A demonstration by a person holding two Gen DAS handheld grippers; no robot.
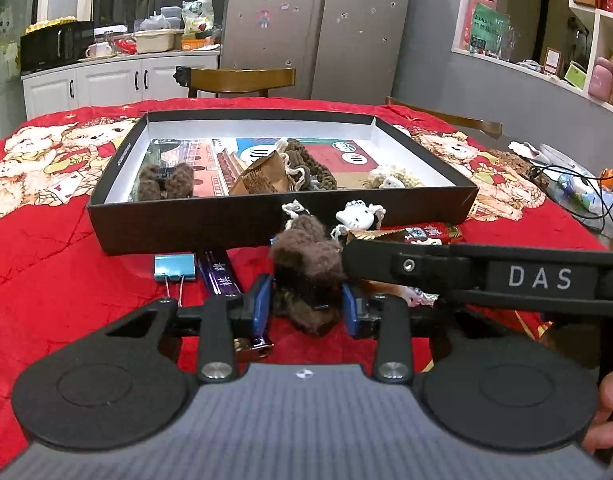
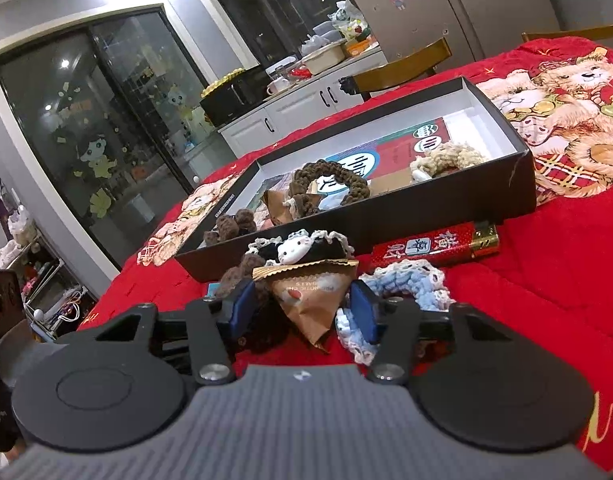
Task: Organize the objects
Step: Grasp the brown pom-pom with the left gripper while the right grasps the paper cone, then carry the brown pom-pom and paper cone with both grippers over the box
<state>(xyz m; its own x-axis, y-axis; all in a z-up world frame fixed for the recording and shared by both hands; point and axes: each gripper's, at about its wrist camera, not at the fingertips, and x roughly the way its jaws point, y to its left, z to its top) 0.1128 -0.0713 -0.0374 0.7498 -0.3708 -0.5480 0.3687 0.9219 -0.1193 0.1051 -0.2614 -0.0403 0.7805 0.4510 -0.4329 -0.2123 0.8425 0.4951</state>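
The left gripper (image 1: 308, 300) is clenched on a fuzzy brown crocheted scrunchie (image 1: 306, 264), its blue pads (image 1: 262, 300) pressing the yarn from both sides just above the red bear-print tablecloth (image 1: 46, 248). Ahead of it lies the shallow black box (image 1: 178, 220) with white inner walls, already holding a dark brown scrunchie (image 1: 166, 184), a brown paper packet (image 1: 262, 178), an olive-brown scrunchie ring (image 1: 310, 166) and a cream scrunchie (image 1: 394, 178) on top of printed cards. In front of the box's near wall, on the cloth, sit a teal binder clip (image 1: 175, 267), a purple lighter (image 1: 222, 276) and a small white cat-face scrunchie (image 1: 356, 216). The right gripper's arm, marked DAS, crosses the left wrist view from the right. In the right wrist view, the right gripper (image 2: 302, 308) stands released, its fingers (image 2: 364, 310) apart around a brown triangular paper packet (image 2: 310, 300) without visibly pinching it; whether either pad touches the paper is hard to tell from this angle. A light blue crocheted scrunchie (image 2: 402, 288) lies against the right finger, and a brown scrunchie (image 2: 234, 280) sits beside the left one. Just behind the packet rests the black-and-white cat-face scrunchie (image 2: 298, 248), and to its right a red lighter (image 2: 430, 246) lies along the box's near wall (image 2: 426, 208).
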